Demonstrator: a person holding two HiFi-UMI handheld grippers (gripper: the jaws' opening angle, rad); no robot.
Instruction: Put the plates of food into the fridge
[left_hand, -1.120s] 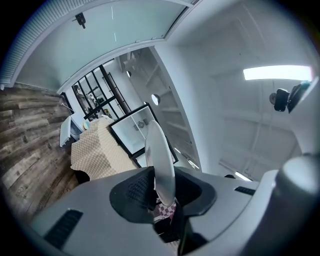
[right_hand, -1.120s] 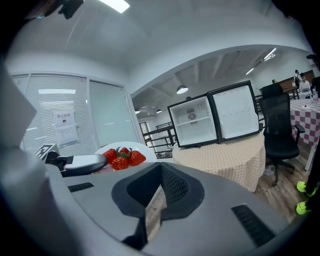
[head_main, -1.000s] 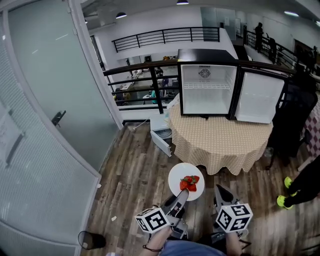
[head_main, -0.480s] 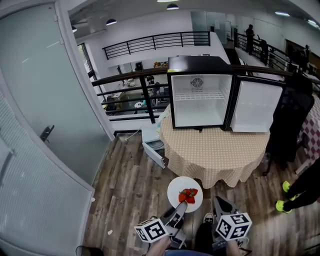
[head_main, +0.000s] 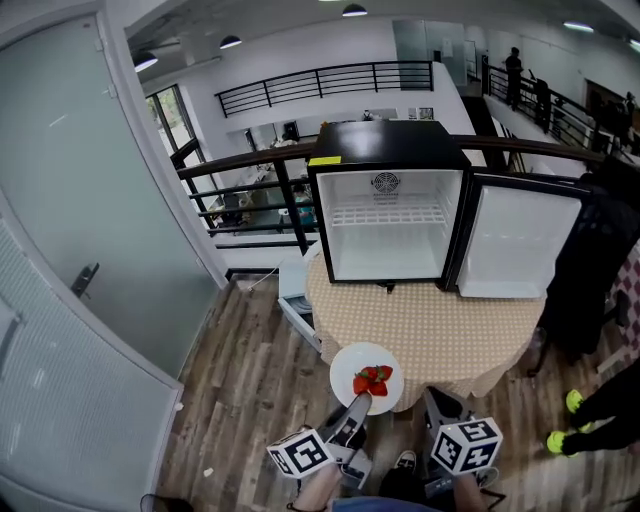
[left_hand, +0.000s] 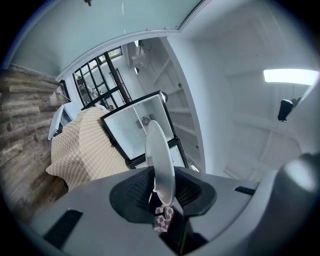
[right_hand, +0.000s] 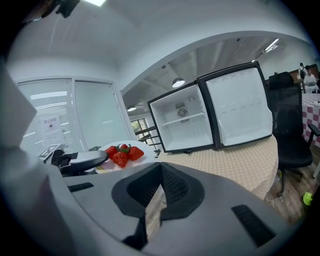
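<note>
A white plate (head_main: 367, 377) with a few red strawberries (head_main: 372, 379) is level in front of me, its far rim at the near edge of the round table (head_main: 440, 330). My left gripper (head_main: 355, 408) is shut on the plate's near rim; in the left gripper view the plate (left_hand: 159, 160) stands edge-on between the pads. The black mini fridge (head_main: 388, 225) stands on the table, door (head_main: 518, 242) swung open to the right, with its white inside bare. My right gripper (head_main: 437, 405) is beside the plate, shut and holding nothing. The right gripper view shows the strawberries (right_hand: 124, 154) and the fridge (right_hand: 182, 125).
A frosted glass wall (head_main: 90, 230) runs along the left. A black railing (head_main: 250, 165) stands behind the table. A white box (head_main: 298, 300) sits on the wooden floor by the table. A black chair (head_main: 590, 260) and a person's leg with a yellow shoe (head_main: 575, 400) are at the right.
I have come closer to the table: the fridge looks larger and more central. The plate has travelled with the left gripper up to the table's near edge.
</note>
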